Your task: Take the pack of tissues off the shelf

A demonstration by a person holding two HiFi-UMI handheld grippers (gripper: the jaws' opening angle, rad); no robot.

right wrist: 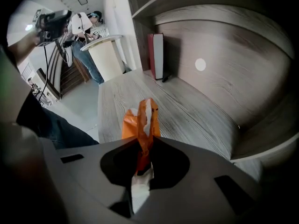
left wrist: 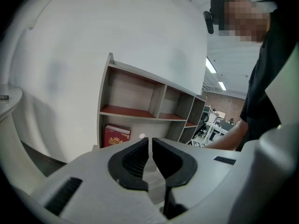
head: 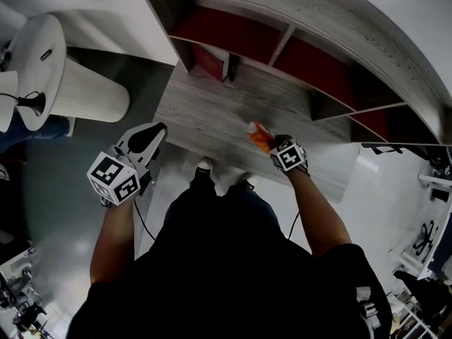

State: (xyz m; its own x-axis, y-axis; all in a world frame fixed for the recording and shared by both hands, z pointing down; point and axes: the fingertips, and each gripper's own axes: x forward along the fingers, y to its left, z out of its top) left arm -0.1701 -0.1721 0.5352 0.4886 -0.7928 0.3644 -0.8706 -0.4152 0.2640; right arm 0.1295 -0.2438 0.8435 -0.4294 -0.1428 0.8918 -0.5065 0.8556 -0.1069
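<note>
- The round white desk [head: 42, 62] stands at the far left on the grey floor [head: 56, 210], well apart from the shelf unit [head: 367, 55]. A strip of floor lies between them.
- The left claw [head: 146, 138] hangs over the floor, just off the left front corner of the shelf's bottom board [head: 212, 111]. Its jaws are pressed together with only a thin slit between them.
- A cube with black-and-white square markers [head: 113, 177] sits on the left claw. It carries patterns only, no letters.
- The bottom board is wide grey wood grain, and its front edge runs slanting toward the person.
- A red box [head: 212, 61] stands upright at the back left of that board, against the side wall. It has a gold emblem on its face; the print is too small to read.
- Above the board, dividers split the unit into compartments with red floors [head: 233, 34].
- The right claw [head: 267, 143] is pinching the orange pack of tissues [head: 258, 137] by its crinkled wrapper, white tissue showing at the pack's top. The pack is over the front part of the board, well apart from the red box.
</note>
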